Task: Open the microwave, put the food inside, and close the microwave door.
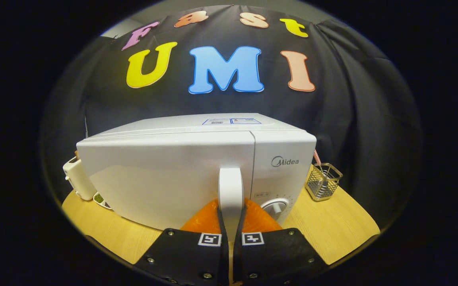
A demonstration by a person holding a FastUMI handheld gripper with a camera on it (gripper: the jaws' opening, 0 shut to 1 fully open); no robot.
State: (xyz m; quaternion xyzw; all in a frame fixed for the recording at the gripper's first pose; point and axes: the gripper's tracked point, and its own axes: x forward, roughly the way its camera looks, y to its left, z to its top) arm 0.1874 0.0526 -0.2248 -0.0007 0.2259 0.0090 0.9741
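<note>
A white microwave stands on the wooden table right in front of me, its door flush with the control panel. The white vertical door handle runs down between my two orange fingers. My gripper is shut on the handle, with a black pad pressed against each side of it. A round dial sits on the panel just right of the fingers.
A small cream-white appliance stands to the left of the microwave, with a white dish holding something green beside it. A wire mesh holder stands at the microwave's right. Bare tabletop lies right of the fingers.
</note>
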